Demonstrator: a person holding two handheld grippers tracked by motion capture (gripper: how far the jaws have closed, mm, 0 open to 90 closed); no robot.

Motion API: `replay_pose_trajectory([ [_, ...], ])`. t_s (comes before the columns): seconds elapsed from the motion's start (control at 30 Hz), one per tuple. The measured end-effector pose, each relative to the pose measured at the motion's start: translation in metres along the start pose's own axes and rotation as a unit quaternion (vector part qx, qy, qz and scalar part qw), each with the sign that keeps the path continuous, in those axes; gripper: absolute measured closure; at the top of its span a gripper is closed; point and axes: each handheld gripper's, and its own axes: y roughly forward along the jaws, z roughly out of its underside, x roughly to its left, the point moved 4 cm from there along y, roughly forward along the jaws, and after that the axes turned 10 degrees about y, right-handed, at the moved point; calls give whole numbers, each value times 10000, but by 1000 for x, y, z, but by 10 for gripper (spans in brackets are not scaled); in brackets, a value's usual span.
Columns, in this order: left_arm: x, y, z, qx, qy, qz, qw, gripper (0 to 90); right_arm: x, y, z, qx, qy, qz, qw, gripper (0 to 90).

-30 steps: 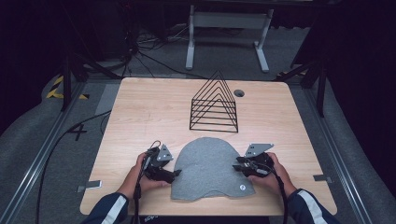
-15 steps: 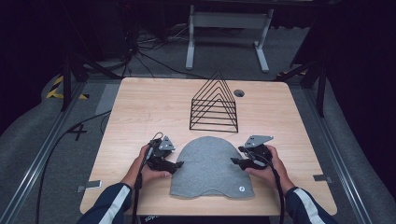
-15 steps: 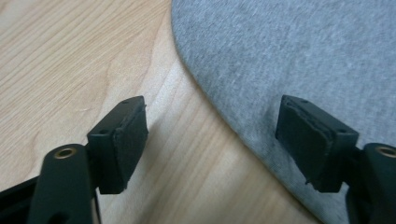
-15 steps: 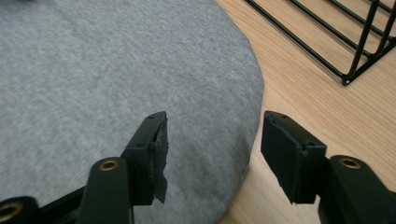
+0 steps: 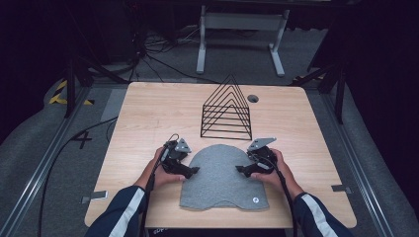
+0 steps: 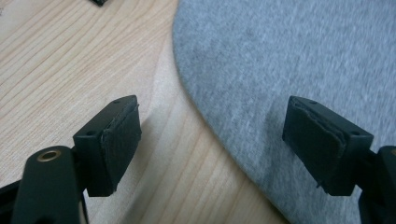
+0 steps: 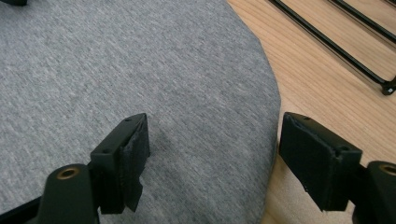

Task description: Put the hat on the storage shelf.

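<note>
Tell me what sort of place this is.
Probably a lab or studio set up for recording handling work. A lone wooden table stands on grey carpet between floor rails, cables trail across the dark floor behind, and black-and-yellow hazard tape marks the floor.

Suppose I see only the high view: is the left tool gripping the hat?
Observer: No. The left tool is open; the edge of the hat runs between its jaws, unpinched.
Operator: And the right tool?
Observer: The right tool is open too; its jaws have just been opening. One jaw stands over the hat, the other over bare table.
Operator: Anything beyond it?
Observer: The rack stands on the table, apart from the hat's rim.
</note>
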Motion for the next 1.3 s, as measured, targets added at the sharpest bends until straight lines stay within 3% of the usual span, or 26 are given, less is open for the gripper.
replay_pose_trajectory([
  [0.1,-3,0,-2,25,-17,-19,10000,227,1,-1,-1,24,-136,-80,9999,315],
  [0.13,-3,0,-2,25,-17,-19,10000,250,1,-1,-1,24,-136,-80,9999,315],
  [0.23,-6,-1,-4,24,6,-1,10000,288,5,-2,-3,123,-166,-126,9997,429],
  [0.3,-7,-1,-5,51,22,-7,10000,342,7,-2,-2,107,-167,-122,9997,446],
  [0.47,-9,-2,-7,100,-32,-19,9999,371,8,-4,0,39,-125,-171,9998,537],
  [0.57,-11,0,-8,98,-132,-32,9999,356,11,-4,0,56,-129,-179,9997,584],
  [0.77,-13,6,-12,159,-142,-64,9998,207,11,-4,0,33,-157,-201,9997,583],
  [0.97,-14,9,-16,222,-157,-128,9995,192,11,-4,1,16,-146,-207,9997,584],
  [1.07,-16,9,-19,211,-29,-49,9998,243,12,-4,1,10,-156,-195,9997,596],
  [1.2,-20,8,-21,241,-28,13,9997,328,13,-4,1,21,-200,-224,9995,629],
  [1.27,-21,6,-22,269,3,68,9996,441,14,-5,1,26,-176,-234,9996,646],
  [1.3,-22,6,-22,243,-26,119,9996,441,14,-5,1,26,-176,-234,9996,646],
])
